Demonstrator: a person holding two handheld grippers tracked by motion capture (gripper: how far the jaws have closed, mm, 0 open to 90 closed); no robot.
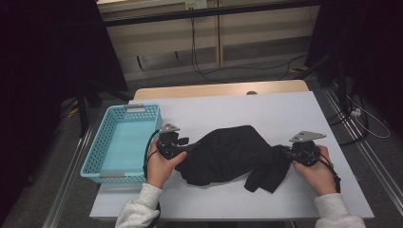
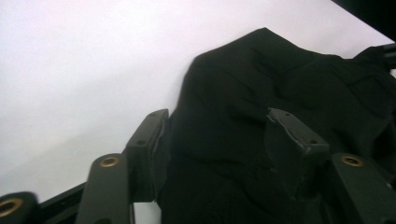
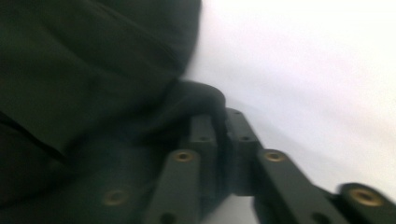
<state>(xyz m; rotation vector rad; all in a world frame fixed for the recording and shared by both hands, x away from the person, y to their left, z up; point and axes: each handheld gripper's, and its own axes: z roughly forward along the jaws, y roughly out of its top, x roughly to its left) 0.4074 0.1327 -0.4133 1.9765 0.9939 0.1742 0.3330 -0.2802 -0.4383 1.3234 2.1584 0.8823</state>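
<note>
I have the black garment (image 1: 228,154) bunched mid-tabletop (image 1: 285,109) beside the blue basket (image 1: 102,159), my left gripper (image 2: 219,140) standing open around its edge and my right gripper (image 3: 219,126) nearly closed, pinching a fold, so next I judge I regrip left and fold

Probably lab: floor cables (image 1: 204,71), dark curtains (image 1: 43,71)
</note>
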